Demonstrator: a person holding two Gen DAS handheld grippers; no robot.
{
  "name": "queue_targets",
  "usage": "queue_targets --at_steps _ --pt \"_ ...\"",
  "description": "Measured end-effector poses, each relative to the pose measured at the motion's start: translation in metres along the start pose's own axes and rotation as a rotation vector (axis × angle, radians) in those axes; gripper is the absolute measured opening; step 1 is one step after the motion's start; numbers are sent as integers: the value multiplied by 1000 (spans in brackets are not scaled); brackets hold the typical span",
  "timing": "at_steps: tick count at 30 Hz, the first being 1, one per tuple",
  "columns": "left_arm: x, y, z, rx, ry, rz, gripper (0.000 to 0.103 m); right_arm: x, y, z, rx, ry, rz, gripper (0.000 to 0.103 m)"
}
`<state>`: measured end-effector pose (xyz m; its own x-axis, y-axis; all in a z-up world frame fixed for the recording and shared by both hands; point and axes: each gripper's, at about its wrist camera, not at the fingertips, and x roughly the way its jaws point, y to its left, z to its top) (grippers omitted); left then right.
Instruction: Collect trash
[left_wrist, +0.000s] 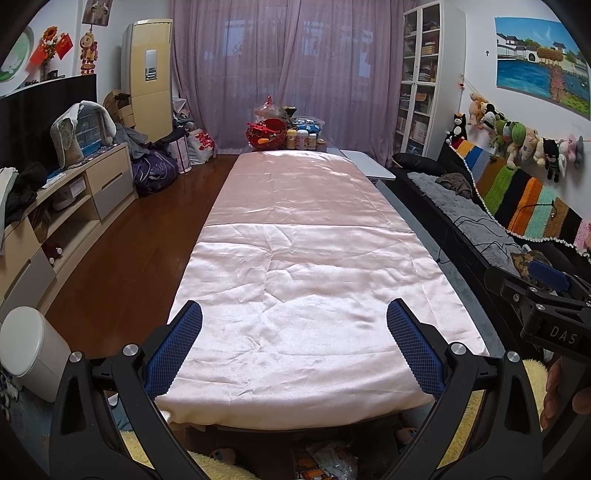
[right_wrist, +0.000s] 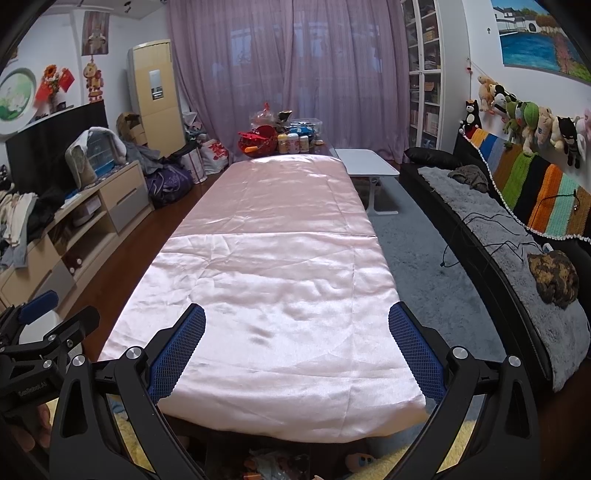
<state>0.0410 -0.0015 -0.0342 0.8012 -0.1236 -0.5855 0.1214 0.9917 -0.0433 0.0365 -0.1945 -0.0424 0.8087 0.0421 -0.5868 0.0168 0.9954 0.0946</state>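
Both hand-held grippers, left (left_wrist: 294, 347) and right (right_wrist: 296, 349), hover with jaws wide apart and empty over the near end of a long surface (left_wrist: 303, 258) draped in pink cloth. Trash, crumpled wrappers (left_wrist: 328, 461), lies on the floor just below that near edge, between the left fingers. A white bin (left_wrist: 33, 350) stands near left. Best approach, likely: tilt down, straddle one wrapper, close gently.

Lettering on the gripper bodies

The right gripper (left_wrist: 554, 295) carries "DAS" in pale letters on its black body; the left gripper (right_wrist: 33, 321) carries small white print, seemingly "GenRobot.AI".
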Motion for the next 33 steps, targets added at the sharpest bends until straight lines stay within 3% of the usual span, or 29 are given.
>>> queue_targets --at_steps 33 --pt "0 3 -3 0 4 9 95 1 -2 -6 14 5 2 100"
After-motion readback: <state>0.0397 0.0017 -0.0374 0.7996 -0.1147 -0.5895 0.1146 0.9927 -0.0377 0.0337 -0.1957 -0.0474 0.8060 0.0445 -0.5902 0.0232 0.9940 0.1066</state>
